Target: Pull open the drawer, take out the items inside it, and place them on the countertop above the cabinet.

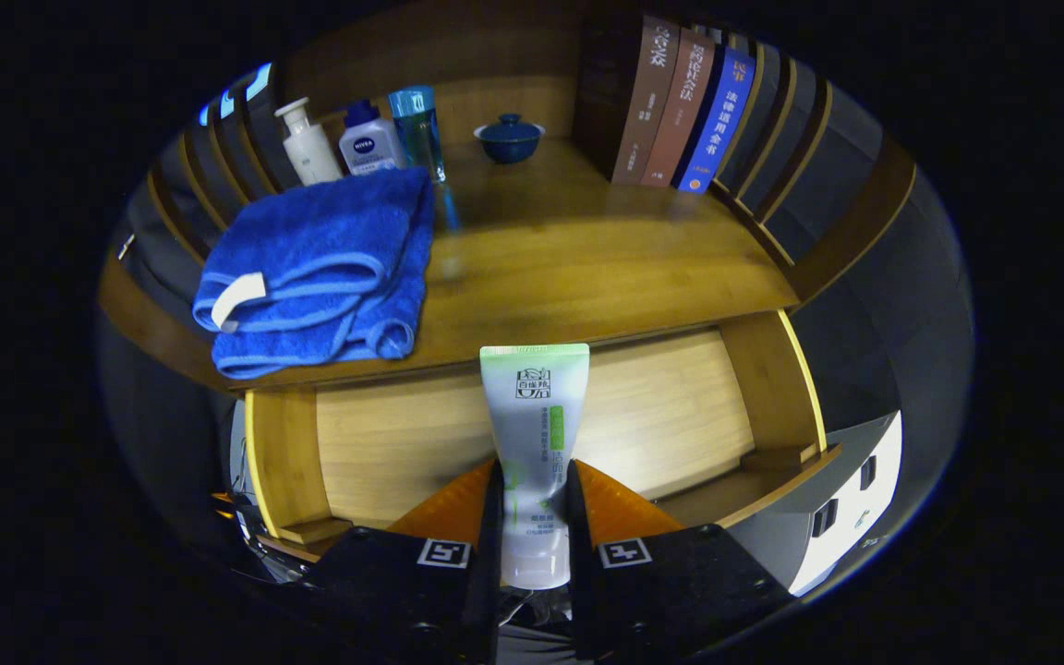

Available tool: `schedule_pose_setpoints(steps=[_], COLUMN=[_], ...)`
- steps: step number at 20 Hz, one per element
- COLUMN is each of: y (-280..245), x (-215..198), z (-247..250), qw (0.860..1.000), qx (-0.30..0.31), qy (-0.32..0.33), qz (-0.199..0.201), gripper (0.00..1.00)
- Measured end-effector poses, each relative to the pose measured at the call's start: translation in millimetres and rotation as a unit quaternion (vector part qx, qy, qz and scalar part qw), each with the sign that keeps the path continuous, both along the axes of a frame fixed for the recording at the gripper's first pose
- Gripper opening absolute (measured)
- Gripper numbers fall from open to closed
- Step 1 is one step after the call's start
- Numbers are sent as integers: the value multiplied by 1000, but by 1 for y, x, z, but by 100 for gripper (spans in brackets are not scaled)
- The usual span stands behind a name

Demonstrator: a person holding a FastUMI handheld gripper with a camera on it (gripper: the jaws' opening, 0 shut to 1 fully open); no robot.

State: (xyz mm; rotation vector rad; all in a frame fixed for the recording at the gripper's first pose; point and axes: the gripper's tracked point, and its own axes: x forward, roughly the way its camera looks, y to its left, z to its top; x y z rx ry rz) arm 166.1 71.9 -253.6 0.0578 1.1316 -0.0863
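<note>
The fingers (pixel 534 517) pinch a facial cleanser tube (pixel 533 443), held above the open drawer (pixel 403 443). The take-out step looks underway; next, carry it onto the surface (pixel 587 268), beside the blue towel (pixel 320 268).

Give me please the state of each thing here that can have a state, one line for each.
Gripper: shut on the tube.
Tube: held upright between the fingers, lifted over the open drawer.
Drawer: pulled open, wooden floor bare where visible.
Blue towel: folded, lying on the countertop.
Lidded blue bowl: lid on.
Three bottles: upright, capped.
Books: standing, closed.
</note>
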Motion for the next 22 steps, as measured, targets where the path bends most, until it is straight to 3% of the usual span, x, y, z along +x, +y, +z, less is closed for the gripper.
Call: schedule_pose_setpoints(steps=[12, 22], y=[-9, 1], x=[134, 180], z=[2, -22], qw=[998, 995], qx=[19, 47], qy=[-2, 15], qz=[56, 85], gripper=[36, 36])
